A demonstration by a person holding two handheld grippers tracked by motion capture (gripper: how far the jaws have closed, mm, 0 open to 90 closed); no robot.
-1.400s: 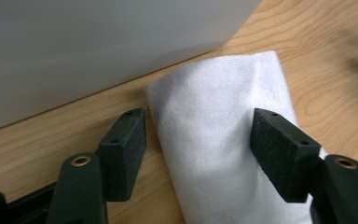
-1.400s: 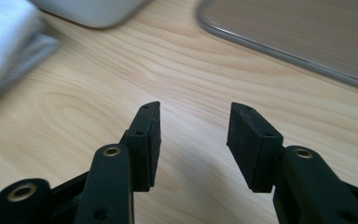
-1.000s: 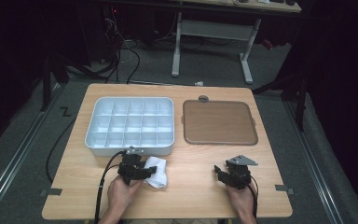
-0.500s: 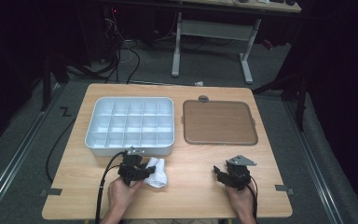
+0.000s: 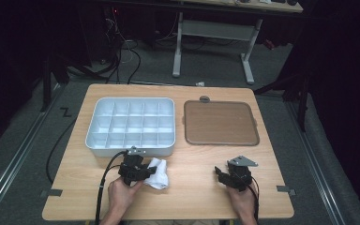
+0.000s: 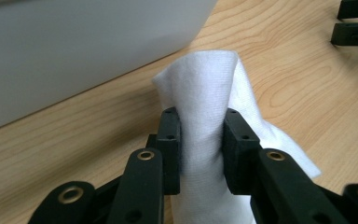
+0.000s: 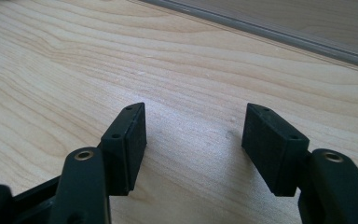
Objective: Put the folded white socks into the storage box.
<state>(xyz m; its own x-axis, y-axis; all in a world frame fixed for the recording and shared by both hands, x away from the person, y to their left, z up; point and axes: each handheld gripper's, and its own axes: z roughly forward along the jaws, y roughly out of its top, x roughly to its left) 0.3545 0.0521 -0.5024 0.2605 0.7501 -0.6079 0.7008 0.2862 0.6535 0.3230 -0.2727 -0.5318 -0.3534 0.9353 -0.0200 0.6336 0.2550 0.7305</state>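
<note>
left gripper view | left gripper (image 6: 200, 140) fingers just closed, pinching white cloth (image 6: 207, 93) | right gripper (image 7: 193, 135) fingers spread

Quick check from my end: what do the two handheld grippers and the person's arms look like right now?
Both are black, angular, two-jaw tools. The left gripper trails a black cable toward the table's near edge; the right gripper carries a grey three-cornered plate on top and a thinner cable. Up close, the jaws end in flat rectangular pads with small screw holes, on link arms with brass-coloured pivot rivets. The forearms are bare, no sleeves.
</note>
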